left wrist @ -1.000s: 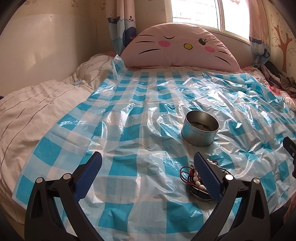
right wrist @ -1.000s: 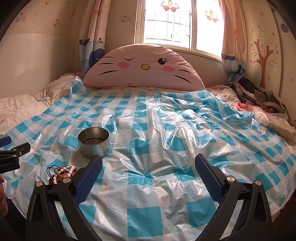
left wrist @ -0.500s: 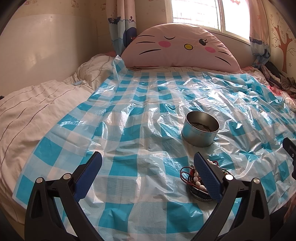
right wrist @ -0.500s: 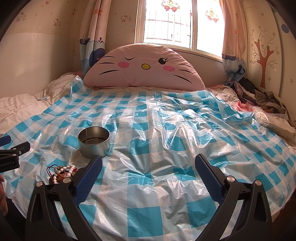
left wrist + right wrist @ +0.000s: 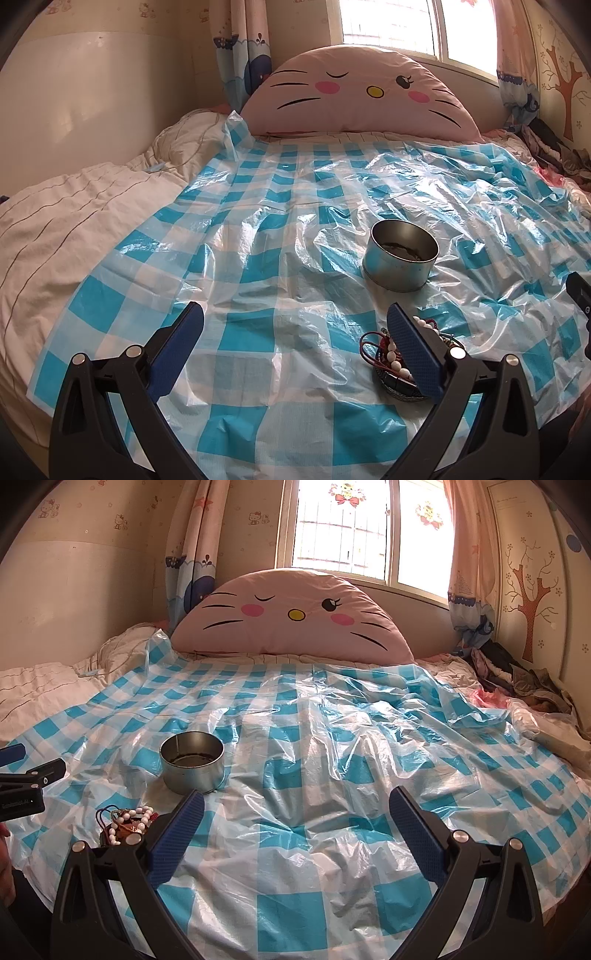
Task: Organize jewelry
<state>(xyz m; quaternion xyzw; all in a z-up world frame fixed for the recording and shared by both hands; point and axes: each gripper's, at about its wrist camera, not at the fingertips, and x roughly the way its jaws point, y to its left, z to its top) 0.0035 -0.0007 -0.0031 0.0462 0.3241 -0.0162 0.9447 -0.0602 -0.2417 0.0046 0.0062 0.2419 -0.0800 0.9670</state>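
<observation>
Both grippers, left (image 5: 295, 339) and right (image 5: 295, 821), gape wide and empty; bead pile (image 5: 388, 354) sits behind left's right finger, near the sheet's (image 5: 258, 229) front edge.

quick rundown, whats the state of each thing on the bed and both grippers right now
left gripper: open, empty
right gripper: open, empty
round tin: upright, lid off
jewelry pile: heaped in a shallow dish, untouched
checked plastic sheet: spread out, wrinkled
curtains: drawn aside
</observation>
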